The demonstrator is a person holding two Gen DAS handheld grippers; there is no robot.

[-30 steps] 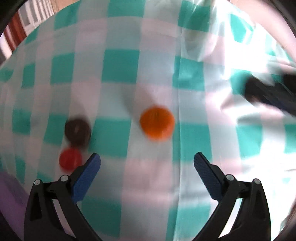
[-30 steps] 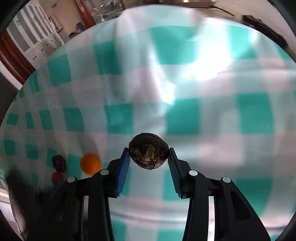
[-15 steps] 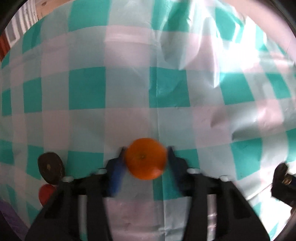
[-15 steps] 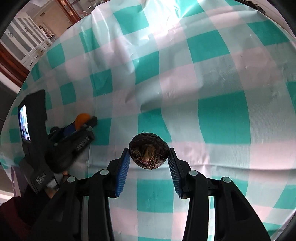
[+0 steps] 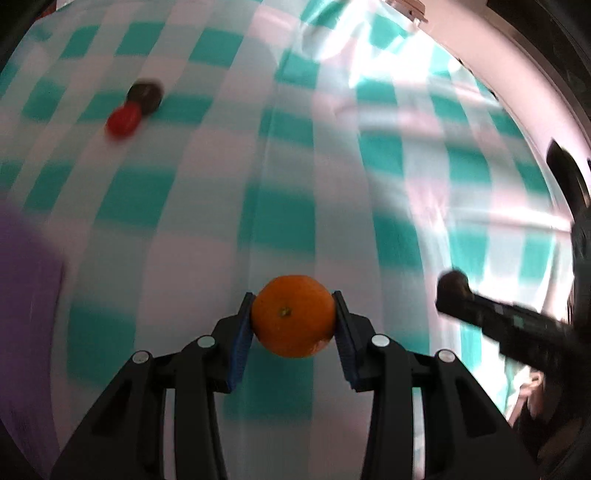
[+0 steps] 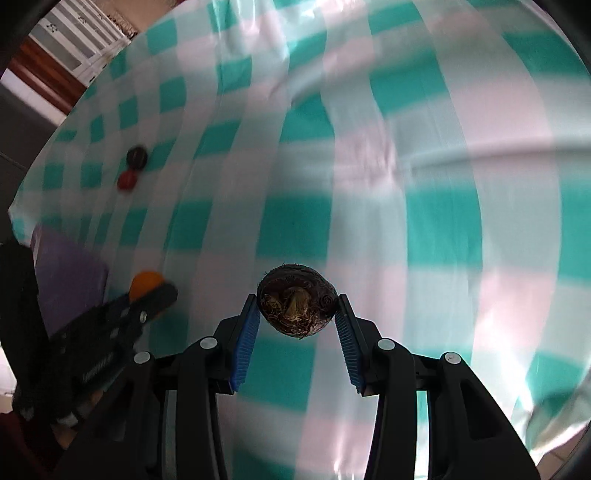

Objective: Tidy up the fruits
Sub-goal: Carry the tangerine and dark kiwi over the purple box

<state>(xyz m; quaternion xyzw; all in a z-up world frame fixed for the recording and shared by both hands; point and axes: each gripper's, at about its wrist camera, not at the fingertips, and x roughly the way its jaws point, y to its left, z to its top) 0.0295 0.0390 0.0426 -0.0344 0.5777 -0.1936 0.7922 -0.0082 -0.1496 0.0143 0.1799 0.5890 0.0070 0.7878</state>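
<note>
My left gripper [image 5: 293, 321] is shut on an orange [image 5: 293, 316] and holds it above the green-and-white checked cloth [image 5: 207, 221]. My right gripper [image 6: 297, 312] is shut on a dark brown water chestnut [image 6: 296, 309], also held above the cloth. In the right wrist view the left gripper with the orange [image 6: 144, 283] shows at the left. In the left wrist view the right gripper with the chestnut [image 5: 453, 283] shows at the right. A small red fruit [image 5: 123, 119] and a dark brown fruit [image 5: 144, 96] lie touching on the cloth, far left.
A purple container [image 5: 22, 280] sits at the left edge of the left wrist view, and also shows in the right wrist view [image 6: 70, 273]. The table's far edge runs along the upper right [image 5: 491, 85]. Cabinets [image 6: 81, 33] stand beyond the table.
My left gripper closed on the orange and lifted it off the cloth. Both grippers swung toward the left, bringing the purple container into view. The chestnut stayed held.
</note>
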